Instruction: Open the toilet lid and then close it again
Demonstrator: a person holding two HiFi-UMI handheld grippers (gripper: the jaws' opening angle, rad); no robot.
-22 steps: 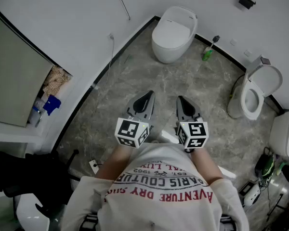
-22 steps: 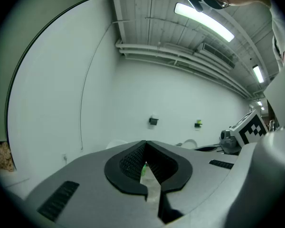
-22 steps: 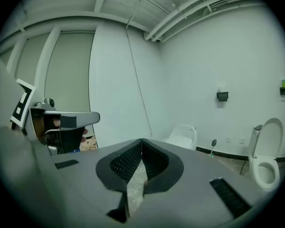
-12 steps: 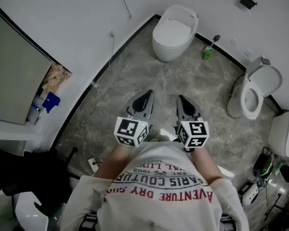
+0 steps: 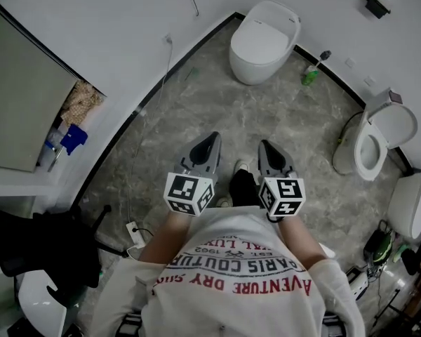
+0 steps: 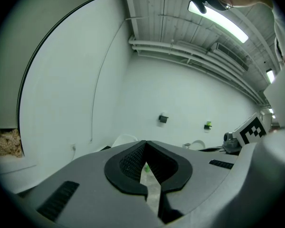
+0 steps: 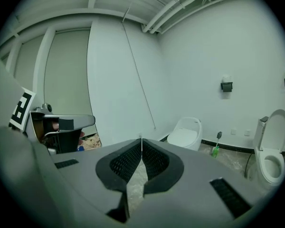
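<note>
left gripper (image 5: 210, 144): pressed together, empty | right gripper (image 5: 267, 148): pressed together, empty | toilet (image 5: 249, 72), lid (image 5: 258, 39) down: well ahead of both grippers | judged: carried side by side for the approach, lid not yet within reach

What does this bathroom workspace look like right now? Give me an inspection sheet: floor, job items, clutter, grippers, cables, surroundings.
Surface: floor, grey marble.
Job's things: far toilet, lid down; right toilet, lid up.
Clutter: green bottle by the wall between the toilets; black chair at lower left.
Grippers: left gripper and right gripper both shut, empty, side by side above the floor.
Cables: thin cord runs down the wall; power strip lies on the floor.
Surroundings: white walls; black holder on the wall.
</note>
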